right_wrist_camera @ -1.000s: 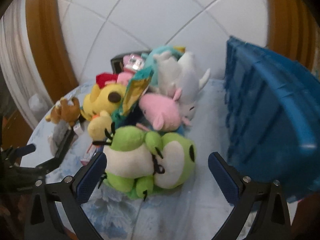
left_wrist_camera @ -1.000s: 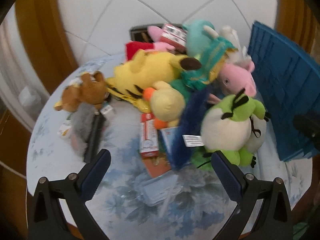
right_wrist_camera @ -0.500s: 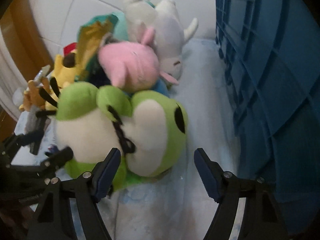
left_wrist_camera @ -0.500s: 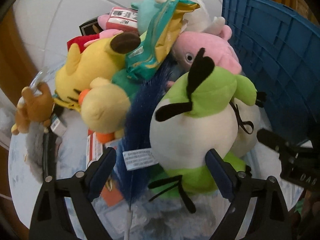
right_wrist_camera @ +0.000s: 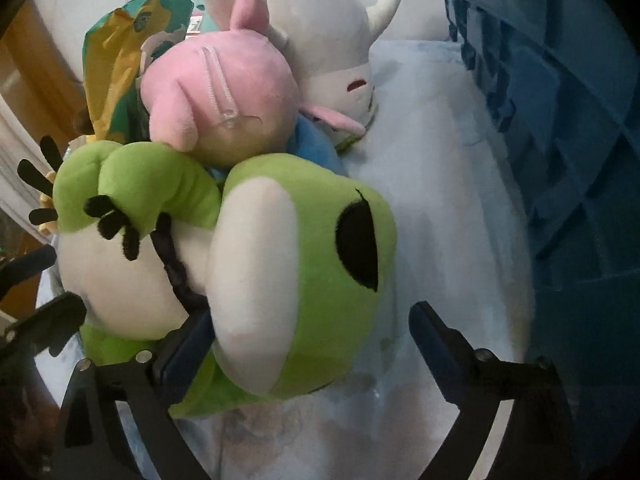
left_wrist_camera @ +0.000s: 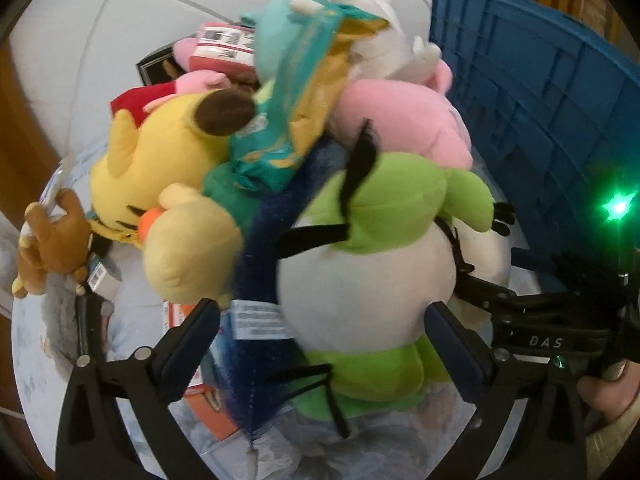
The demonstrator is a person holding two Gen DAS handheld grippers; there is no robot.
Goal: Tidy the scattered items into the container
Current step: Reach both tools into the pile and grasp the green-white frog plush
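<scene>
The green frog toy (left_wrist_camera: 372, 264) lies at the front of the toy pile on the flowery table (left_wrist_camera: 36, 356), beside the blue crate (left_wrist_camera: 552, 120). The left gripper (left_wrist_camera: 324, 332) is opening with the frog's white belly between its fingers. The right gripper (right_wrist_camera: 312, 344) is opening around the frog's head; its left finger touches it, its right finger does not.

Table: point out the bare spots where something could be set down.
One clear strip of tablecloth runs between the green frog toy and the blue crate. A smaller patch lies at the near left edge. The middle is packed with stuffed toys.
</scene>
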